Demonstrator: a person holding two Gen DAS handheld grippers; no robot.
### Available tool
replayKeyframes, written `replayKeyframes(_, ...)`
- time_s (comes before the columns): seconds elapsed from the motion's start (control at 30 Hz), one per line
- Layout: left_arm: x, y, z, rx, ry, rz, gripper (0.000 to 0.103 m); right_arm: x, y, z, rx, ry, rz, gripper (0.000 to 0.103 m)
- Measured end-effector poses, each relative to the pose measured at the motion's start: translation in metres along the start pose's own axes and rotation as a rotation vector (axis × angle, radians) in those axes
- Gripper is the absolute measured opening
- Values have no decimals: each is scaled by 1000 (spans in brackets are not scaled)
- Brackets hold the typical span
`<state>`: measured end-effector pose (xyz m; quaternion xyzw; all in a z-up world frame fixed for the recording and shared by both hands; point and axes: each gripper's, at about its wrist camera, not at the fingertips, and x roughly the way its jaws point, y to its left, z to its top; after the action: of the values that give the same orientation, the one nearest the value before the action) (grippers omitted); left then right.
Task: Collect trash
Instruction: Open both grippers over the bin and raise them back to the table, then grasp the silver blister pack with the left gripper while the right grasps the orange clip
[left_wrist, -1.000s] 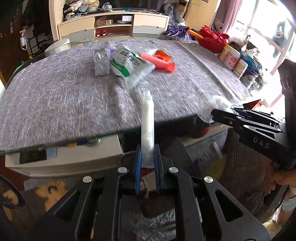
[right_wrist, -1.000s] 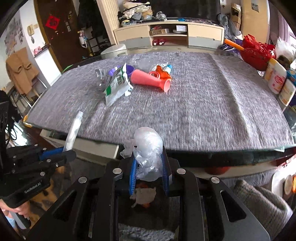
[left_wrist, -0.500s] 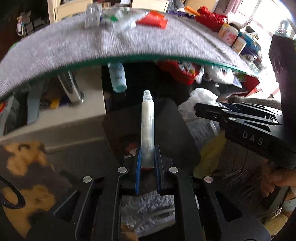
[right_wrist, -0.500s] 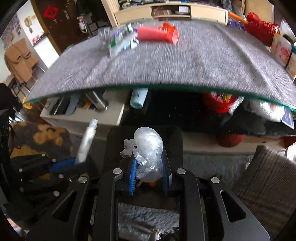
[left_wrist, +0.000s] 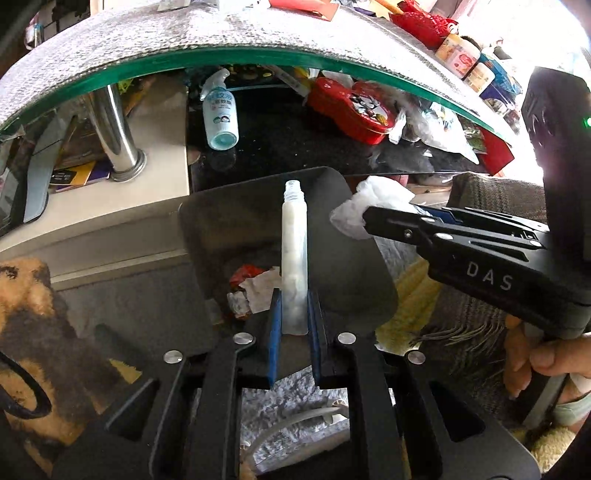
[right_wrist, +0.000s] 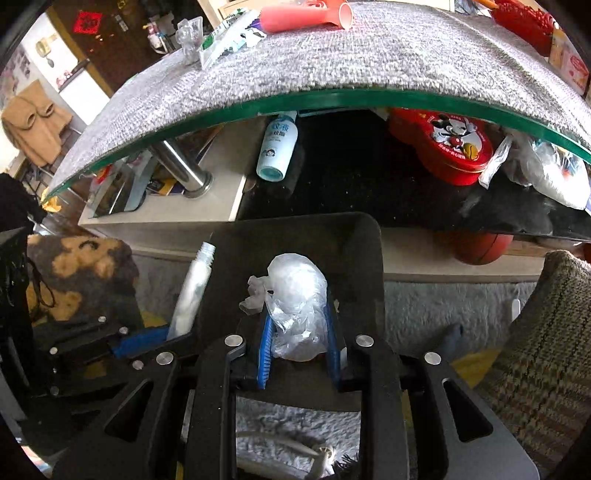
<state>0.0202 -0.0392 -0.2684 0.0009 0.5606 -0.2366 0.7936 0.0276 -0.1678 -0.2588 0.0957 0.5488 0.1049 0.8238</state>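
While both claws hang low in front of the tabletop (left_wrist: 110, 55), each one has a piece of trash between its blue pads. The left claw (left_wrist: 294, 317) has a thin clear tube (left_wrist: 294, 258) with no cap. The tube stands up straight between the pads, and its open end points to the far side. This claw's jaws have just been opening a little; the pads are right beside the tube, but I cannot tell if they still press on it.

The right claw (right_wrist: 299, 332) has a crumpled clear plastic wrap (right_wrist: 297, 302). The wrap fills the gap between the pads and puffs out above them. These jaws have also just opened a little, and both pads touch the wrap.

Under both claws is a black trash bin (left_wrist: 229, 229) on the floor. In the left view you can see red and white scraps (left_wrist: 251, 288) down inside it. The tube and the wrap are both over the bin.

In the left view the right claw comes in from the right with the white wrap at its tip. A hand (left_wrist: 543, 362) holds its handle at the near right.

Far up on the grey tabletop lie more things: a pink cone (right_wrist: 306, 14) and a green and white packet (right_wrist: 225, 40). Under the glass edge lie a small white bottle (right_wrist: 277, 147) and a red tin (right_wrist: 443, 144).
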Motion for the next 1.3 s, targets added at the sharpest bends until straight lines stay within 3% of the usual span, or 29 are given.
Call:
replayKeyframes(0.1,-3,-2,2,2,-11,5,36,-1,0,3,6,-9,-1,37)
replayKeyframes(0.13,-4,-2,3,0,-16,12,37,-2,-1,3,12,-14,-6,47)
replayKeyframes(0.33,-11,2,5,-11,-37,36,49,-11,-8,7,31,-41,-21,57)
replayKeyframes(0.57,-32,3,12,1,-106,77,73,-34,-10,17,27,-110,-72,85)
replayKeyframes(1.0,-77,10,35,-41,-254,61,75,-87,-27,55,71,-239,-67,88)
replayKeyframes(1.17,-89,9,48,18,-296,152,75,-94,-32,74,58,-259,-88,88)
replayKeyframes(1.3,-99,18,66,-15,-294,155,80,-96,-33,87,48,-268,-93,88)
